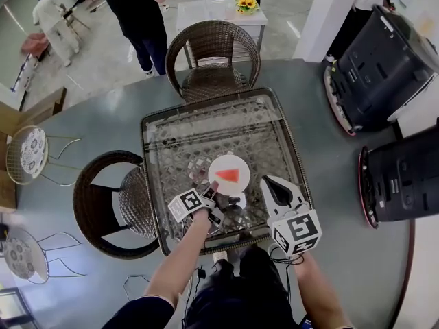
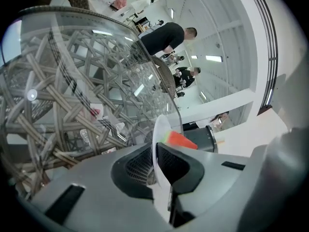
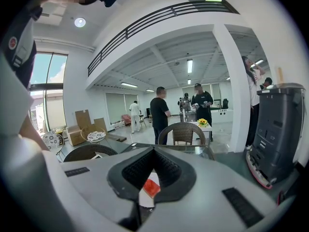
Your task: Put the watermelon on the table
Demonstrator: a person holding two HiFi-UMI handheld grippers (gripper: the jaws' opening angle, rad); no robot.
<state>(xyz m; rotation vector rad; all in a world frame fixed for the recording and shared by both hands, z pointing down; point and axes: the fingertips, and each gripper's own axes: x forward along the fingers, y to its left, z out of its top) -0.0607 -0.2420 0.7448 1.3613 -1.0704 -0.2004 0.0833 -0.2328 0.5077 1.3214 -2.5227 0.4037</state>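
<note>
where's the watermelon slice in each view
Head view: watermelon slice just below centre, over the near half of the glass table.
Left gripper view: lower centre, just past the left hand-held gripper, which is clamped on its plate.
Right gripper view: bottom centre, glimpsed between the jaws of the right hand-held gripper.
Shared landmark: the white plate under the slice.

A glossy grey floor [image 1: 96, 125] runs under two brown wicker chairs, one [image 1: 212, 57] at the glass worktop's [image 1: 206, 129] far side, one [image 1: 110, 204] at its left. Beyond stand a small white table [image 1: 206, 12] bearing yellow flowers [image 1: 246, 4] and a white pillar [image 1: 322, 12]. A tall window [image 3: 46, 91] and ceiling strip lights [image 3: 189, 65] brighten the white-walled hall.
</note>
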